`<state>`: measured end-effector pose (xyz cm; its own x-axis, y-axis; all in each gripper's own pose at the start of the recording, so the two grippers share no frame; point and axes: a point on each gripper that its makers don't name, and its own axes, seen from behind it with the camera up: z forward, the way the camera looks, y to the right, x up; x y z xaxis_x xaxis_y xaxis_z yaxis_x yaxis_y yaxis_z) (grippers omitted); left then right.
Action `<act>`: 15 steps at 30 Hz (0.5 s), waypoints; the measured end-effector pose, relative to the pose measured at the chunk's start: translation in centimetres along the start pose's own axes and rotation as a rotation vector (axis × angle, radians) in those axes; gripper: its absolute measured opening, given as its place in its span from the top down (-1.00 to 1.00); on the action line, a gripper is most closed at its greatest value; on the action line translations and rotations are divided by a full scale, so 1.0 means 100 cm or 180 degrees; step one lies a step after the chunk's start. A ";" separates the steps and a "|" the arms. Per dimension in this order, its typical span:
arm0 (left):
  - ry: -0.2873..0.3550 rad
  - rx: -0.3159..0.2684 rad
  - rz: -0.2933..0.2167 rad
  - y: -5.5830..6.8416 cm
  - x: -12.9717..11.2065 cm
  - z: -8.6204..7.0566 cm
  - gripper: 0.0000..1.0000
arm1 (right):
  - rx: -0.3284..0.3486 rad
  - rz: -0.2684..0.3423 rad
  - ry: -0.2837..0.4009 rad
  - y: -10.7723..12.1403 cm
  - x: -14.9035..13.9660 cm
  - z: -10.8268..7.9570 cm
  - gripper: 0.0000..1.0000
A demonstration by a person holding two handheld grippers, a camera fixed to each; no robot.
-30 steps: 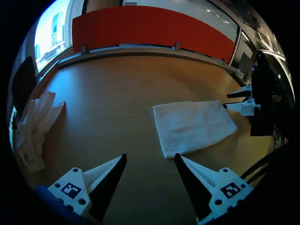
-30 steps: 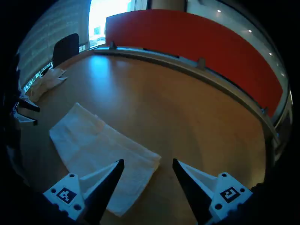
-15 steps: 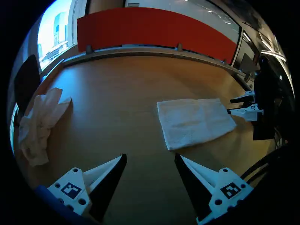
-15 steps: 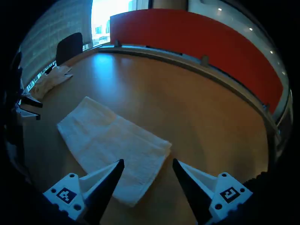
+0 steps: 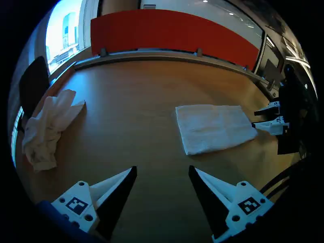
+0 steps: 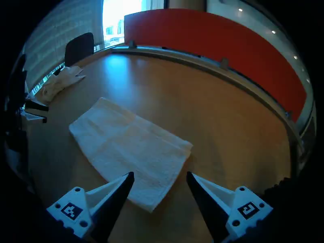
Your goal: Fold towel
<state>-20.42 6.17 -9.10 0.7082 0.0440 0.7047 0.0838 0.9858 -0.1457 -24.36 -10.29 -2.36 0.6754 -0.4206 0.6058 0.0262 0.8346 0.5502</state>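
The towel (image 6: 129, 150) is folded into a flat, long shape and is laid on the big wooden table (image 5: 133, 93). In the left gripper view it is seen on the right half of the table. A long red board (image 5: 174, 32) is set up along the far edge of the table. A dark chair (image 5: 31, 85) is parked at the table's left side, by a bright window (image 5: 60, 36). A second white cloth (image 5: 48, 125) is left in a crumpled heap near the chair, well apart from the towel. The left gripper (image 5: 162, 168) is held over bare wood, with its fingers spread wide and nothing between them. The right gripper (image 6: 159, 174) is held just beside the near end of the towel. Its fingers are spread wide too, and the towel is not pinched.
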 end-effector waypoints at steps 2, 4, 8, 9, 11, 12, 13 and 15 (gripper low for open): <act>0.0016 0.0030 -0.0017 -0.002 0.000 -0.002 -0.90 | 0.0043 -0.0023 -0.0014 -0.002 -0.002 -0.001 -1.00; 0.0036 0.0061 -0.0034 -0.005 -0.001 -0.004 -0.90 | 0.0094 -0.0055 -0.0029 -0.005 -0.005 -0.002 -1.00; 0.0083 0.0123 -0.0057 -0.010 0.000 -0.007 -0.90 | 0.0209 -0.0146 -0.0059 -0.011 -0.009 -0.004 -1.00; 0.0098 0.0140 -0.0062 -0.012 0.001 -0.008 -0.91 | 0.0240 -0.0175 -0.0070 -0.013 -0.010 -0.005 -1.00; 0.0130 0.0169 -0.0070 -0.014 0.002 -0.010 -0.90 | 0.0287 -0.0226 -0.0099 -0.014 -0.013 -0.007 -0.99; 0.0149 0.0186 -0.0074 -0.016 0.003 -0.011 -0.90 | 0.0310 -0.0252 -0.0118 -0.015 -0.014 -0.007 -0.99; 0.0168 0.0201 -0.0077 -0.017 0.004 -0.011 -0.90 | 0.0326 -0.0272 -0.0137 -0.015 -0.015 -0.008 -0.99; 0.0207 0.0233 -0.0085 -0.020 0.006 -0.012 -0.90 | 0.0359 -0.0314 -0.0179 -0.016 -0.018 -0.009 -0.97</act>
<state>-19.29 4.00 -9.25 0.7506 0.0092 0.6607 0.0534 0.9958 -0.0745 -25.02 -10.51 -4.83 0.6312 -0.5204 0.5751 0.0054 0.7445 0.6676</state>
